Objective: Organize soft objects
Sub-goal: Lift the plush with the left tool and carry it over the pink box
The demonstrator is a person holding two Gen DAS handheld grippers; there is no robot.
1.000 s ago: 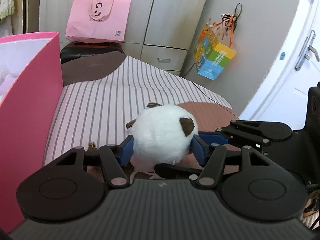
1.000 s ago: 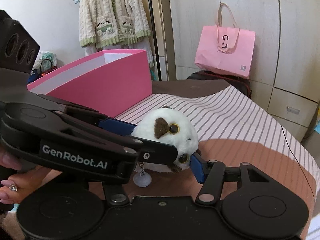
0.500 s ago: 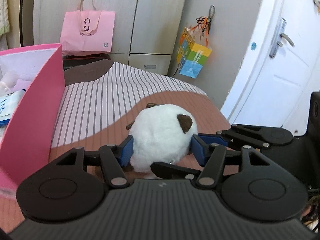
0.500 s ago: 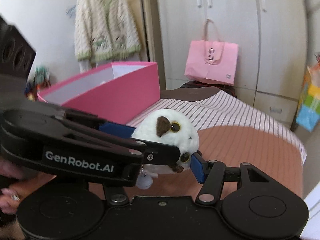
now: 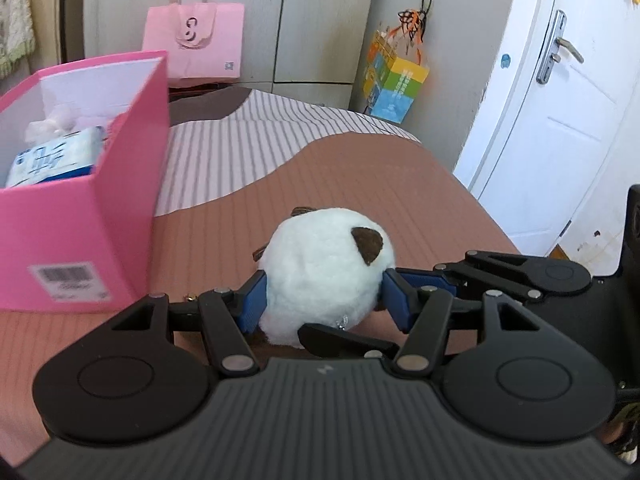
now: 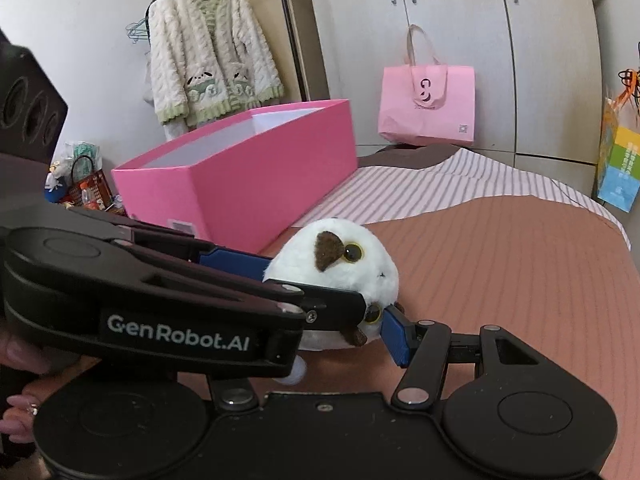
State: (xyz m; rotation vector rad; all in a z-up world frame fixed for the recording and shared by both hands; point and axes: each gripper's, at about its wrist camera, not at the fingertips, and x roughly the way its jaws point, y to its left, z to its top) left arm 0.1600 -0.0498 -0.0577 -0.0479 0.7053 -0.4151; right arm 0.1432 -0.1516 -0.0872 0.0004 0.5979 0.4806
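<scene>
A round white plush toy (image 5: 320, 272) with brown ears and yellow eyes is clamped between the blue pads of my left gripper (image 5: 322, 304), held above the bed. In the right wrist view the same plush toy (image 6: 340, 268) shows in front, with the left gripper's arm crossing in front of it. My right gripper (image 6: 344, 320) also has its right blue pad (image 6: 394, 340) against the toy's face; its left finger is hidden behind the left gripper. A pink box (image 5: 80, 184) stands open to the left, holding a tissue pack (image 5: 56, 156) and something white and fluffy.
The bed (image 5: 360, 168) has a striped pink and brown cover. A pink shopping bag (image 5: 194, 46) stands at the wardrobe, a colourful bag (image 5: 396, 84) hangs right of it, and a white door (image 5: 560, 120) is at right. A cardigan (image 6: 208, 64) hangs behind the box.
Both grippers have lifted and carried the plush toy back from the striped part of the bed. The pink box now shows from higher up, with its inside in view.
</scene>
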